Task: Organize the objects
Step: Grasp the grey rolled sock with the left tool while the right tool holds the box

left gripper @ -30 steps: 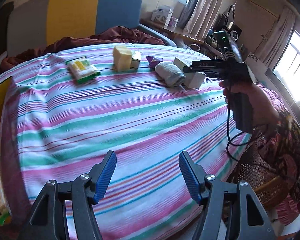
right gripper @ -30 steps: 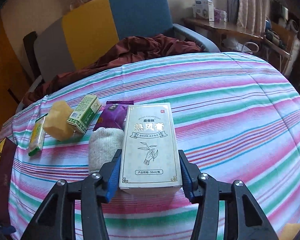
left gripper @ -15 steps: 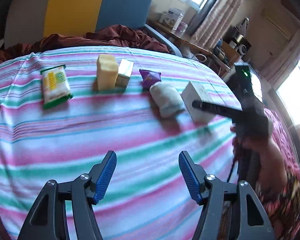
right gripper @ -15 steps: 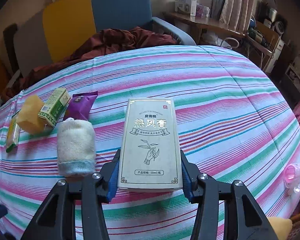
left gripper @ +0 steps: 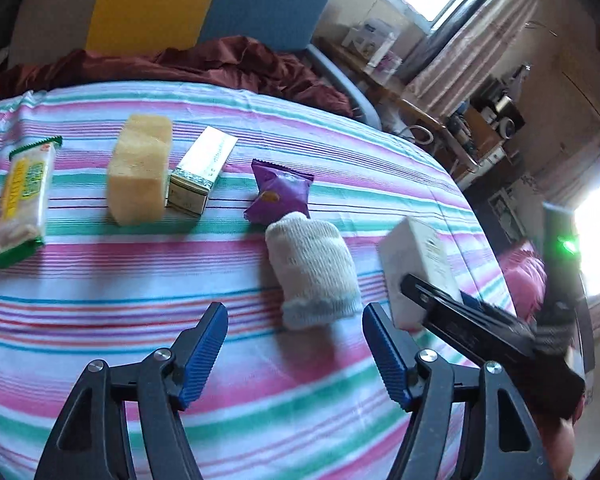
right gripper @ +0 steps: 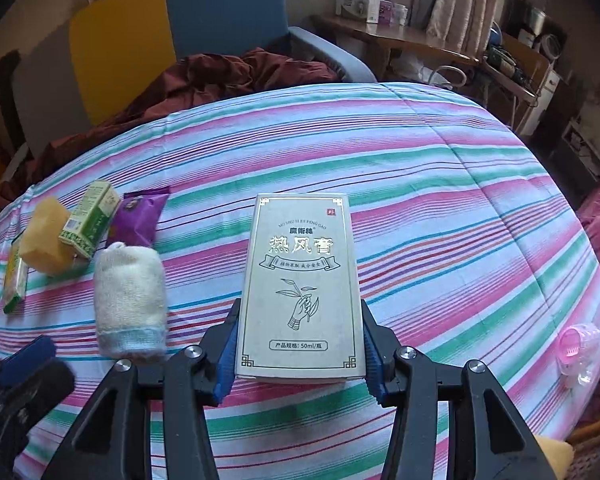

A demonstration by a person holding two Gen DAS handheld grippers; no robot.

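Surface: a striped bedspread (right gripper: 440, 184), pink, green and white, soft and slightly rumpled.
Held box: one flat rectangular carton (right gripper: 300, 284), pale matte card with gilt lettering, is clamped at its near end between the blue ribbed pads of the right gripper (right gripper: 298, 354), just right of the sock.
Sock: one rolled knit sock (left gripper: 312, 268), cream, ribbed.
Other items, counted: one purple foil packet (left gripper: 280, 192) touching the sock's far end; one small green-and-white box (left gripper: 200, 172); one porous yellow sponge block (left gripper: 140, 172) touching that box; one green-edged wrapped bar (left gripper: 22, 196) farthest left of the sock.
Left gripper (left gripper: 296, 354): pitched downward just before the sock, jaws opening, nothing between them.
Right gripper pose: pitched steeply downward.
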